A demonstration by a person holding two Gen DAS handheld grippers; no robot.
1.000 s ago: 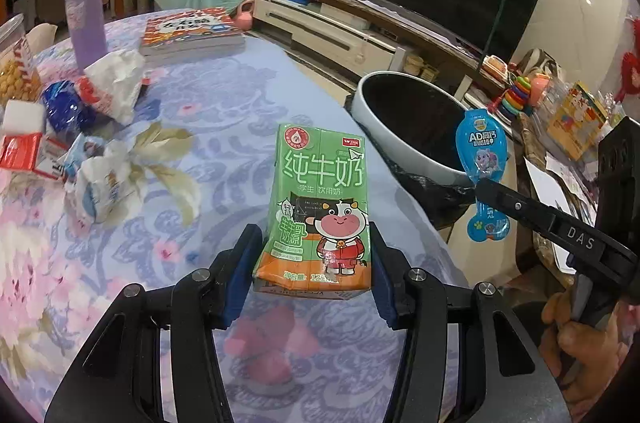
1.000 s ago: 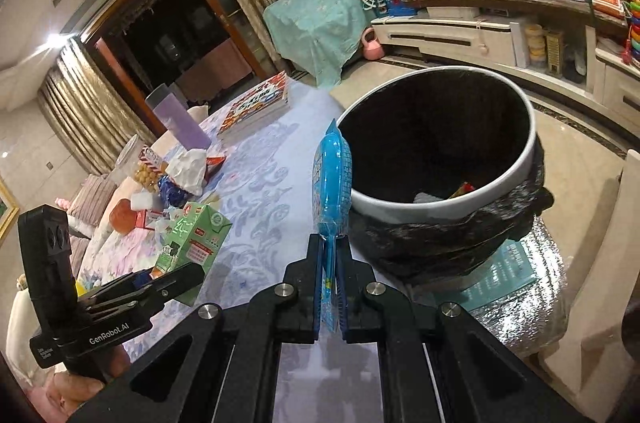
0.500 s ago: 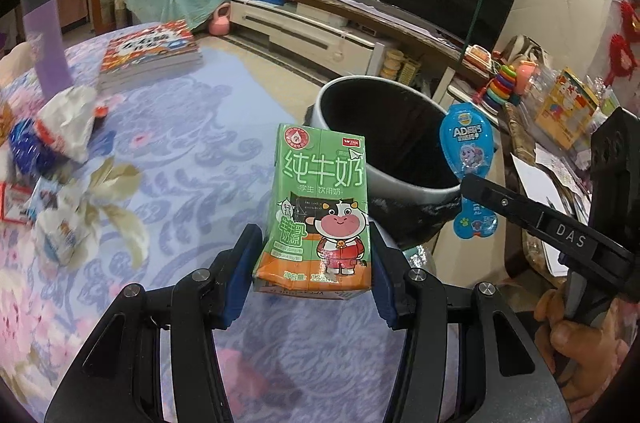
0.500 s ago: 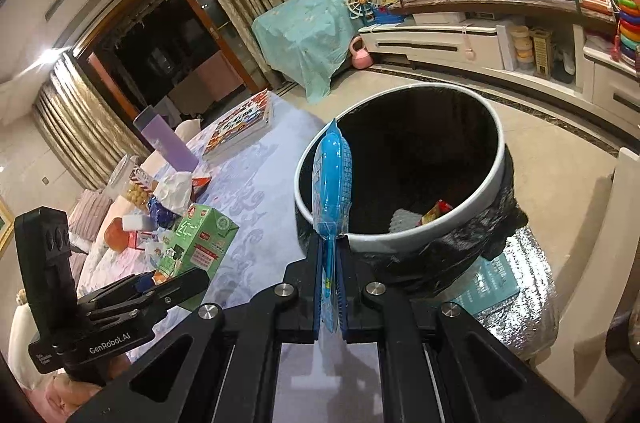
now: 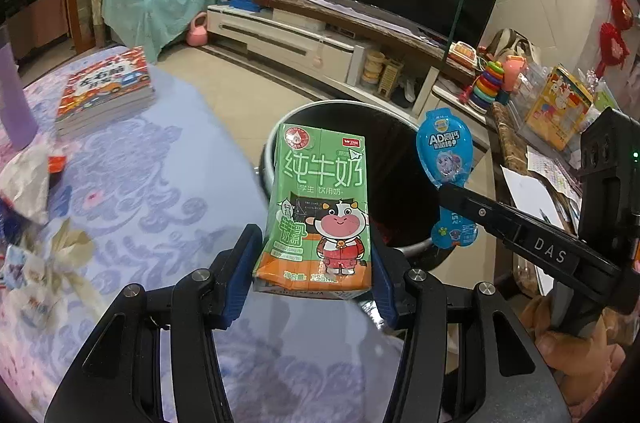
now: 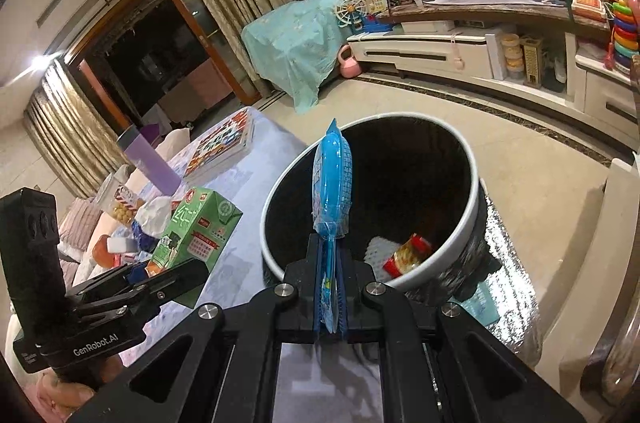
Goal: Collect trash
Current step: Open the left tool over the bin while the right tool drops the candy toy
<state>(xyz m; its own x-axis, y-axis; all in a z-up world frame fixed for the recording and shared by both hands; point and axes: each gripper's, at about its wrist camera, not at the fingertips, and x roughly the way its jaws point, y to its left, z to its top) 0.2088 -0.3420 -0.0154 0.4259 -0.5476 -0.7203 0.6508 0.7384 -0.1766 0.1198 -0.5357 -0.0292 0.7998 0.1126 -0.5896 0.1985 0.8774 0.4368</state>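
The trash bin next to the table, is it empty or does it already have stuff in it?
Not empty. The right wrist view shows the trash bin open-topped, with a red and yellow wrapper and something white lying at its bottom.

One milk carton [image 5: 320, 211], one blue packet [image 5: 446, 159], one bin [image 6: 472, 223], perhaps two wrappers [image 6: 408, 253] inside.

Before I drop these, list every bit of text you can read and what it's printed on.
"纯牛奶", "学生饮用奶", "125mL": green milk carton in the left gripper
"AD": blue packet in the right gripper; smaller print unreadable
"DAS": right gripper's arm
"GenRobot.AI": left gripper's body
Book cover: blurred
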